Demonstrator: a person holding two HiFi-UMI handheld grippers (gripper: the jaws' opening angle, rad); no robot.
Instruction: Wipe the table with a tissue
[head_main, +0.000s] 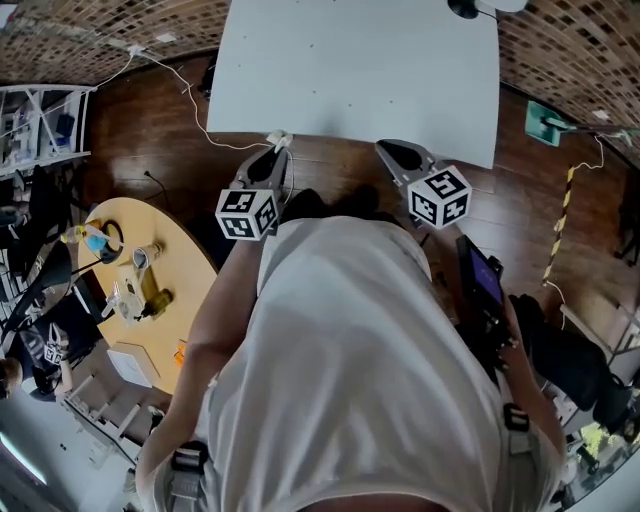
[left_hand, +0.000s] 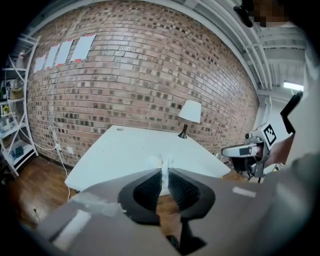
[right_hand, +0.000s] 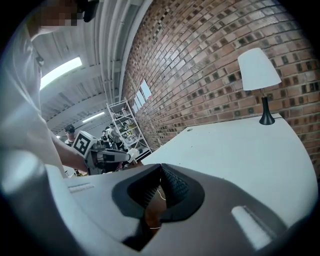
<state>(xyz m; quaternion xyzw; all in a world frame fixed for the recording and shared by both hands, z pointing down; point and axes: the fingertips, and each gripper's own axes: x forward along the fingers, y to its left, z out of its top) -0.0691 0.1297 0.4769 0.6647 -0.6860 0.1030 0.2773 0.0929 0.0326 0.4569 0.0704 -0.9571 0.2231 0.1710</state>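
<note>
L gripper (left_hand: 164, 172) jaws nearly closed, pinching the tissue (left_hand: 162, 162), a bit pokes out past the tips, right at the near edge of the table (left_hand: 125, 150). R gripper (right_hand: 160, 167) jaws closed tip to tip, nothing in them. Cup (head_main: 143, 258) on side table (head_main: 195, 262), contents too small to tell.

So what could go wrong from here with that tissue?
The left gripper pinches the tissue only at its tips, so it might slip out or tear once dragged across the table. A wide sweep could knock the lamp at the far edge. The white cable on the floor by the table could catch a foot.
</note>
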